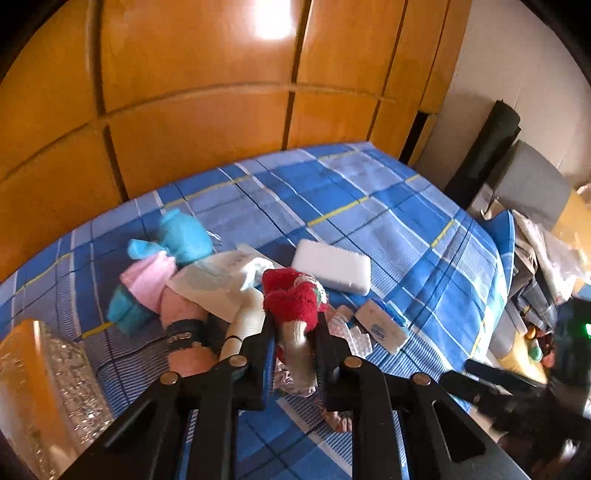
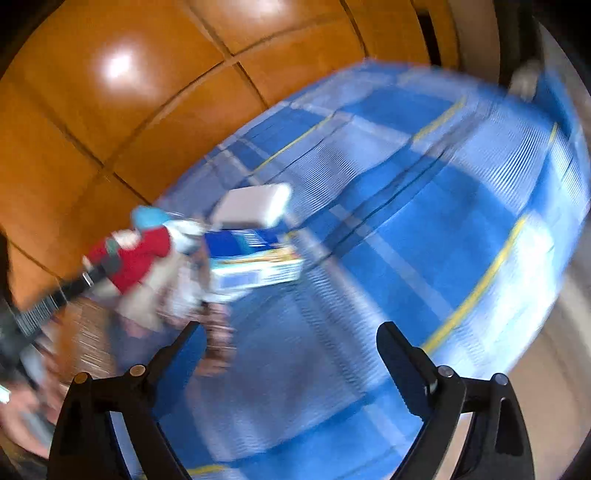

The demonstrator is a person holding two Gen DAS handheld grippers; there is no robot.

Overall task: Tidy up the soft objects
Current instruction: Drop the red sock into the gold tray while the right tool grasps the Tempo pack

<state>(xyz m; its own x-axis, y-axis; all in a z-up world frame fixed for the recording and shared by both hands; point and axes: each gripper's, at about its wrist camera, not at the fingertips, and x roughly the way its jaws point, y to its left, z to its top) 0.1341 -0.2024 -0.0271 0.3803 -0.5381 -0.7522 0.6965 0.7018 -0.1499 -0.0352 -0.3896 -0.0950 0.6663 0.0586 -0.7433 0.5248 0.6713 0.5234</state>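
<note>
Your far bed (image 1: 332, 192) lies bare up to the wardrobe (image 1: 192, 110); nearer, the toy pile (image 1: 207, 280) and white sponge (image 1: 330, 266) crowd your path.

Room was bright, white glare on the wooden wardrobe doors (image 1: 273, 22), right wrist view strongly motion-blurred, fisheye edges dark and curved.

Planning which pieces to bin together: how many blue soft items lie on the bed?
2: one blue piece farthest back by the wardrobe, another nearer, beside the pink cloth. More may hide under the pile.
</note>
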